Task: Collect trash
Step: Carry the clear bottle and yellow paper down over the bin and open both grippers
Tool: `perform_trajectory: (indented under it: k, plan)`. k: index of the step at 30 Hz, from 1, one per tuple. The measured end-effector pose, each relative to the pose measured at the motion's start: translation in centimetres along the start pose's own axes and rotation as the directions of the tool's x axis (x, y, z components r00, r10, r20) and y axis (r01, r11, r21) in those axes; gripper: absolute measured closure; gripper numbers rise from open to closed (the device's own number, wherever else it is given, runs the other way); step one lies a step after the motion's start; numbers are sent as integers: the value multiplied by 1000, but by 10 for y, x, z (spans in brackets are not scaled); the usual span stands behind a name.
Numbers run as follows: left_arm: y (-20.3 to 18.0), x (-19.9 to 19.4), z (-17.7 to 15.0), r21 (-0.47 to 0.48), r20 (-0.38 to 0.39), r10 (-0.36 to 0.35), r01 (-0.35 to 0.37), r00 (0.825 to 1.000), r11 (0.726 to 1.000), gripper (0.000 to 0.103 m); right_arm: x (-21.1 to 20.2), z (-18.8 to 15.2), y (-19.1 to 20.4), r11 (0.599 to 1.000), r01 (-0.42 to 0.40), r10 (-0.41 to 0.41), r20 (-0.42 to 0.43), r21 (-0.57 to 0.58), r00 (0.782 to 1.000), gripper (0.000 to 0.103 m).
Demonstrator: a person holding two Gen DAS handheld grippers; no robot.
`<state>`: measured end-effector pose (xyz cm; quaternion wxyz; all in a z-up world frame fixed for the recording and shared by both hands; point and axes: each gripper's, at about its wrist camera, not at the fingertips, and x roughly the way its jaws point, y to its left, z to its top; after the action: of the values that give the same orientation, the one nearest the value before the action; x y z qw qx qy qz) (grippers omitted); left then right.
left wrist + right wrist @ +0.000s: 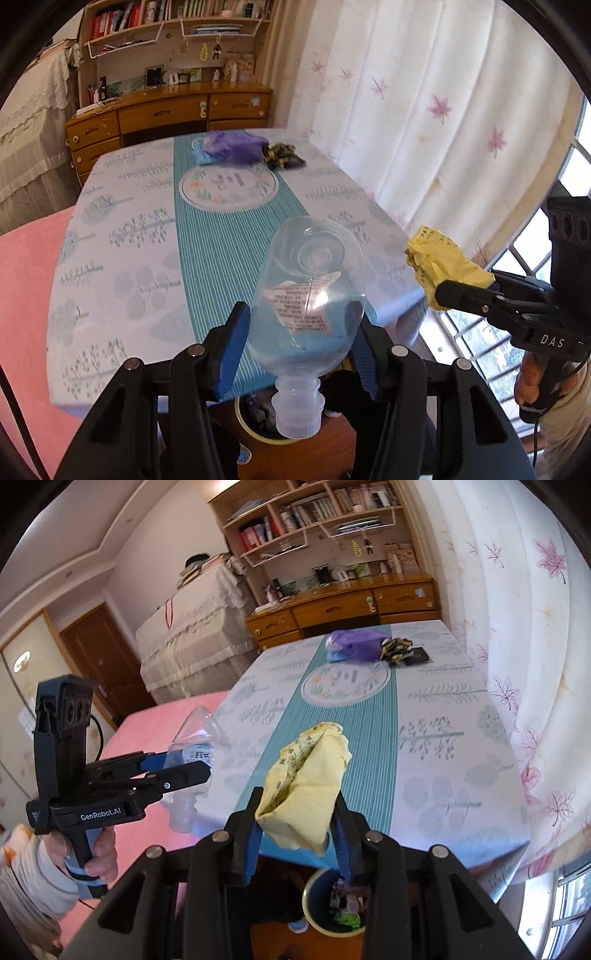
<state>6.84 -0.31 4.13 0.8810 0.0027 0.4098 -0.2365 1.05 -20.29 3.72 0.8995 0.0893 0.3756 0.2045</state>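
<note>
My left gripper (299, 332) is shut on a clear plastic bottle (308, 291), cap pointing down, held over the near table edge. It also shows in the right wrist view (195, 757). My right gripper (299, 819) is shut on a crumpled yellow paper (308, 775), seen at the right in the left wrist view (439, 266). A round trash bin (314, 897) with trash inside stands on the floor below both grippers; its rim shows in the left wrist view (242, 417).
A table (122, 221) with a tree-print cloth and a teal runner holds a round mat (229, 188), a purple plastic bag (236, 147) and a black-and-yellow wrapper (282, 155) at its far end. A pink bed (22, 295) lies left, curtains (424, 110) right, a wooden desk (166, 110) behind.
</note>
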Motion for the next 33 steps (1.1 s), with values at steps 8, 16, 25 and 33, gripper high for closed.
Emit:
perform_trajectory:
  k: [8, 16, 25, 33]
  plan:
    - [-14, 34, -79, 38, -131, 8, -3, 991, 999, 51, 27, -67, -3, 1000, 10, -10, -107, 1, 994, 69]
    - [-21, 80, -142, 69, -254, 32, -15, 967, 998, 51, 65, -127, -18, 998, 35, -21, -226, 58, 974, 69]
    - [-15, 123, -178, 66, -320, 39, -19, 947, 998, 51, 118, -179, -40, 993, 60, -18, -364, 106, 931, 69]
    - [0, 168, -211, 41, -385, 62, -50, 921, 998, 51, 167, -210, -61, 979, 105, -20, -432, 174, 902, 69]
